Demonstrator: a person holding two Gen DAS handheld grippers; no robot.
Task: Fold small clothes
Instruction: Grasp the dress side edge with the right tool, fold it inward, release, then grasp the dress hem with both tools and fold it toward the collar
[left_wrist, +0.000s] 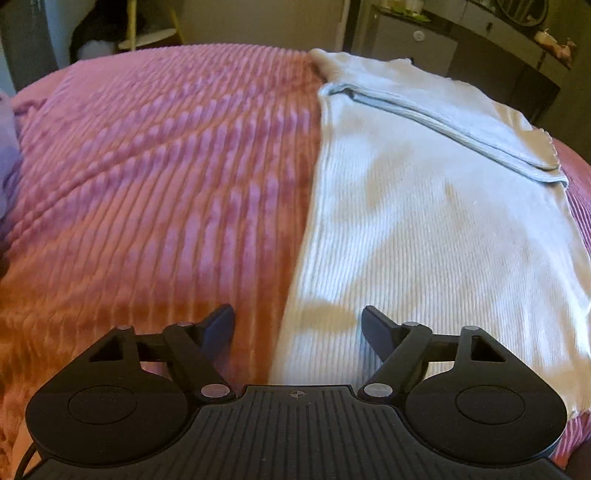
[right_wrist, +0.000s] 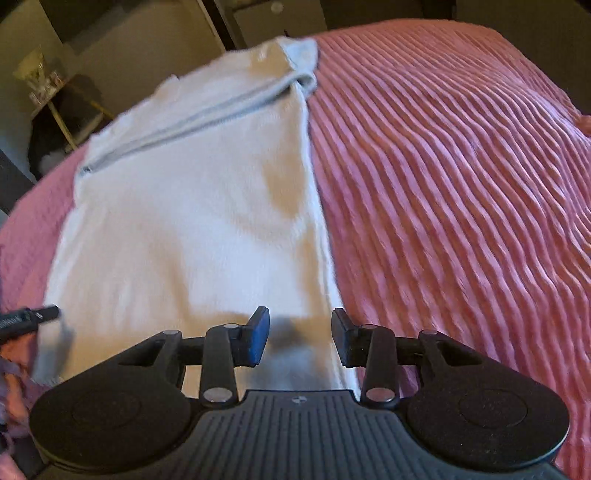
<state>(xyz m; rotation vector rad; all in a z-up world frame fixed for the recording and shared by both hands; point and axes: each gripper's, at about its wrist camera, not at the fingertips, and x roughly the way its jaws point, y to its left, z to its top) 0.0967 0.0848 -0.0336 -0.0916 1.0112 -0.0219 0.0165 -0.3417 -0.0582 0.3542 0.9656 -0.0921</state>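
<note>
The left hand-held gripper (left_wrist: 297, 325) stood with its jaws wide apart and nothing between them, poised over the near left edge of the garment (left_wrist: 424, 240). The right hand-held gripper (right_wrist: 300, 334) had its jaws partly apart, gripping nothing, above the garment's near right edge. In the right wrist view the left hand-held gripper's tip showed beside the garment's near left corner. The garment, white and ribbed, lay flat on the pink ribbed bedspread (left_wrist: 147, 166), folded lengthwise into a long panel running away from the grippers. A folded sleeve (left_wrist: 443, 122) crossed its far end diagonally. Beyond the bed, dark furniture (left_wrist: 491, 48) stood blurred.
</note>
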